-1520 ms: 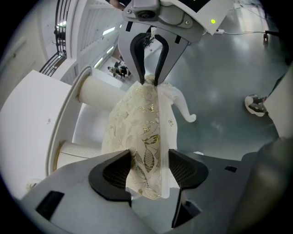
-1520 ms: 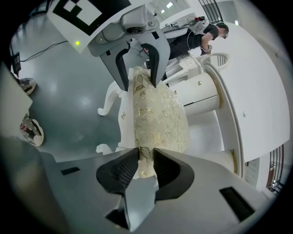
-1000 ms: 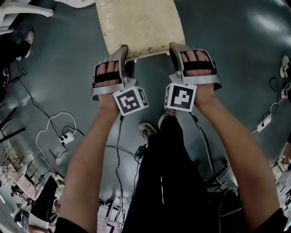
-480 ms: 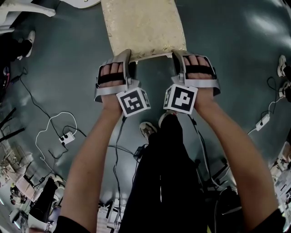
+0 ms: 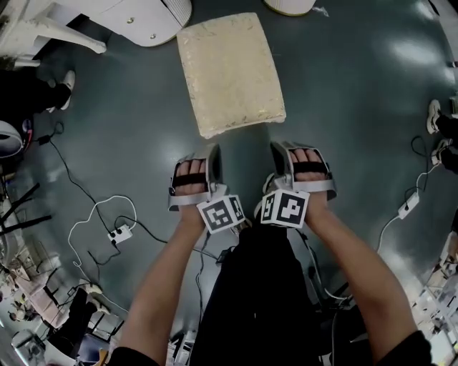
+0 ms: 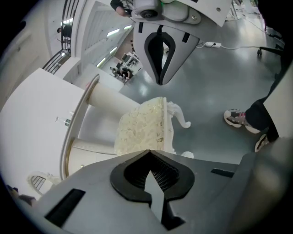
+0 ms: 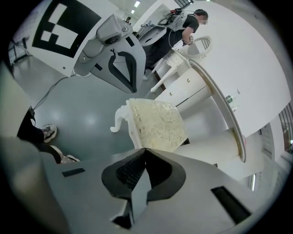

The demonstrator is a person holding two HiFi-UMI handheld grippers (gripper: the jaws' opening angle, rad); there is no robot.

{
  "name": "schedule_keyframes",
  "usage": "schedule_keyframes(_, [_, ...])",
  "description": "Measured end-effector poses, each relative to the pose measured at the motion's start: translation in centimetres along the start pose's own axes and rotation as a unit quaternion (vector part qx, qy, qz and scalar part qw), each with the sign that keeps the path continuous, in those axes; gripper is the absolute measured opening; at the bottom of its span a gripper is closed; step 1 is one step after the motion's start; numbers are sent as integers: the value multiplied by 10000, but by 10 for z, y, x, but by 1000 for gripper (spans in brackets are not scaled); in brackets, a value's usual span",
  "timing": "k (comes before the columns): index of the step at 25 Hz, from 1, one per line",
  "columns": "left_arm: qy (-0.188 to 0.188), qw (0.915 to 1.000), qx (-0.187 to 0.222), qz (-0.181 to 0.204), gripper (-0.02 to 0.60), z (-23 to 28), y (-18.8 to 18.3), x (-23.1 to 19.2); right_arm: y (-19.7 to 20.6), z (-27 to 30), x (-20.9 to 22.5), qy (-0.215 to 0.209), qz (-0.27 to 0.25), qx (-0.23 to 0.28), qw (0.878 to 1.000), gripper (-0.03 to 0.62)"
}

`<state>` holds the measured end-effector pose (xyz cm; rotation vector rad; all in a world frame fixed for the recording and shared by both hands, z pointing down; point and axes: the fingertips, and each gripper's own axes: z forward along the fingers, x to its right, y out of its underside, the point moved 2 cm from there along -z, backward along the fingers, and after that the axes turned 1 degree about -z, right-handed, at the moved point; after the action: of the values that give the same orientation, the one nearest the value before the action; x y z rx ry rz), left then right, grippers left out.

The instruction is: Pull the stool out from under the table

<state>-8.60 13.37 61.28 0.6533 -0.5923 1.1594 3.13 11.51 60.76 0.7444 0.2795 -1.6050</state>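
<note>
Both claws are off the stool now! A moment ago the left claw (image 5: 209, 166) and the right claw (image 5: 280, 161) sat at the near edge of the stool (image 5: 230, 71). They have since drawn back toward the person and hang apart from it. Each pair of jaws has just been closing and now meets, with nothing between them. The cream seat stands on the grey floor (image 5: 358, 107), fully in sight, its far end just beside the white desk (image 5: 136, 18). By my read the pull is done, and this is the letting go.
</note>
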Motion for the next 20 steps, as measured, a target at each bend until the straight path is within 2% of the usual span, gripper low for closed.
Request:
schedule_keyframes(4, [223, 9975, -135, -662, 6, -52, 5, -17, -5, -48, 3, -315, 793, 81, 9963, 6])
schedule_keyframes(8, [351, 9891, -320, -1394, 6, -96, 2, -40, -13, -86, 18, -527, 1523, 111, 9869, 6])
schedule_keyframes(12, [422, 9791, -237, -1978, 6, -133, -9, -63, -25, -118, 47, -545, 2564, 188, 9648, 6])
schedule_keyframes(15, [430, 9727, -70, -2279, 6, -156, -27, -84, -33, -149, 77, -558, 3121, 553, 9468, 6])
schedule_keyframes(17, [462, 9633, 51, -2643, 6, -171, -39, -104, -39, -172, 96, -559, 3365, 819, 9365, 6])
schedule_keyframes(20, [536, 9411, 278, -3326, 6, -193, -55, -135, -46, -209, 122, -503, 3596, 1107, 9252, 6])
